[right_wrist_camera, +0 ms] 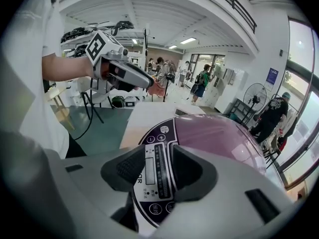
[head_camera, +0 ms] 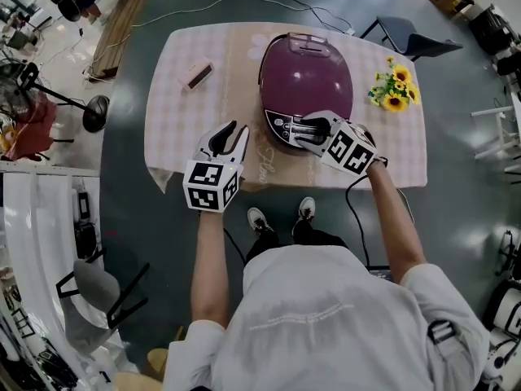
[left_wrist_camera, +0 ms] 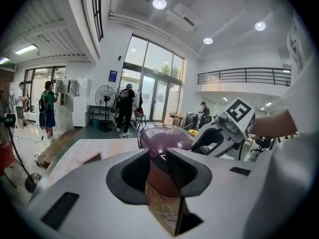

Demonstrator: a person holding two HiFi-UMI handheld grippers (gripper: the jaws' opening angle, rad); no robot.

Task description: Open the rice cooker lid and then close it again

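The purple rice cooker stands on the table with its lid down. My right gripper is at the cooker's front, its jaws apart over the control panel and gripping nothing. In the right gripper view the panel shows through the gap between the jaws of that gripper, with the lid beyond. My left gripper hovers over the table's near edge, left of the cooker, open and empty. The left gripper view shows its jaws apart, with the cooker ahead.
A small pink box lies at the table's far left. A bunch of sunflowers sits at the right. A brown runner with lettering hangs over the near edge. A dark chair stands behind the table. People stand far off.
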